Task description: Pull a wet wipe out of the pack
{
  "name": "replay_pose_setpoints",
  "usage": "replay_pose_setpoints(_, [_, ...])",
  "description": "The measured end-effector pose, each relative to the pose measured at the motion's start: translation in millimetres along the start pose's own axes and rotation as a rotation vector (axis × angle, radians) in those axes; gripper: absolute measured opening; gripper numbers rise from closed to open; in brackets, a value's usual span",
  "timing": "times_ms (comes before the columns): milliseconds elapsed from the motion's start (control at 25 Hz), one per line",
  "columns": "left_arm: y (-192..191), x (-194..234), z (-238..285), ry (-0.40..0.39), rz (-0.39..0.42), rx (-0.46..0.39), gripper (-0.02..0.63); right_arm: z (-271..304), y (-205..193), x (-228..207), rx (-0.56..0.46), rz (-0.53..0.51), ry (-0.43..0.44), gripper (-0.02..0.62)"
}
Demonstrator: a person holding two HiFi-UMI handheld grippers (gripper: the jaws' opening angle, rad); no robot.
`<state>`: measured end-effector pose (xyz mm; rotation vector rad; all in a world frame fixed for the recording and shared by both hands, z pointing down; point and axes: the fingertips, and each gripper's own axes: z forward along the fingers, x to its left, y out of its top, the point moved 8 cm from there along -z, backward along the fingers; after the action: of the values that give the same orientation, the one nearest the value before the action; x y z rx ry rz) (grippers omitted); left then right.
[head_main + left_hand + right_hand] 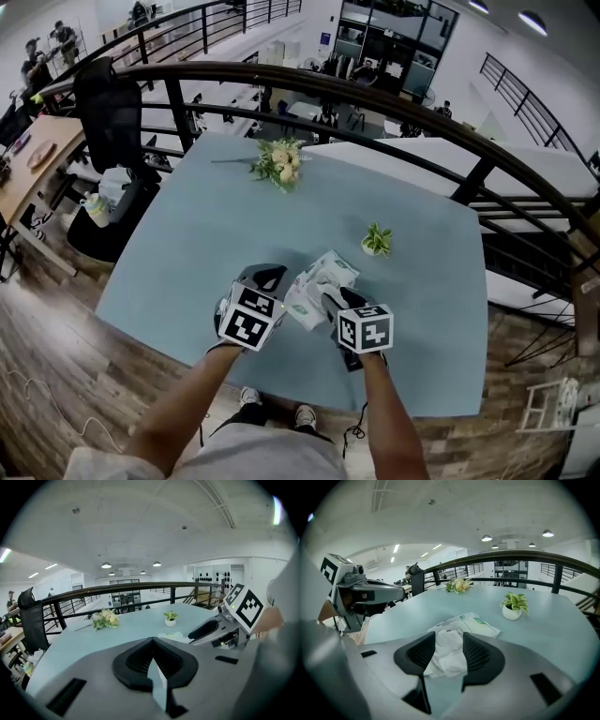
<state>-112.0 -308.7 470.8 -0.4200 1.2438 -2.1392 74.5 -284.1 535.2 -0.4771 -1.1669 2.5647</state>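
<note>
On desk (187, 244), nr front edge: pack (323, 281), flat. Wipe tuft (449, 656) up from opening, btw right gripper (449, 641) jaws, part-open, prob. not pinching yet. Left gripper (152, 645) jaws together, empty. To do: clamp, pull clear.

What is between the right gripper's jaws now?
A white wipe, coming out of the pack, lies between the right gripper's parted jaws; the right gripper view shows it.

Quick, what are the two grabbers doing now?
Left gripper: closed, nothing seen held.
Right gripper: open, wet wipe between its jaws, not pinched yet.
</note>
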Motion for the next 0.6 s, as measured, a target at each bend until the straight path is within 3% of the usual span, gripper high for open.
replay_pose_setpoints(400, [-1.7, -3.1, 0.1, 0.001, -0.008, 0.001, -0.007, 1.3, -3.3, -1.4, 0.022, -0.009, -0.021, 0.053])
replay_pose_setpoints(600, [-2.9, -4.9, 0.6, -0.002, -0.011, 0.004, -0.007, 2.3, -5.5, -1.8, 0.030, -0.008, -0.022, 0.032])
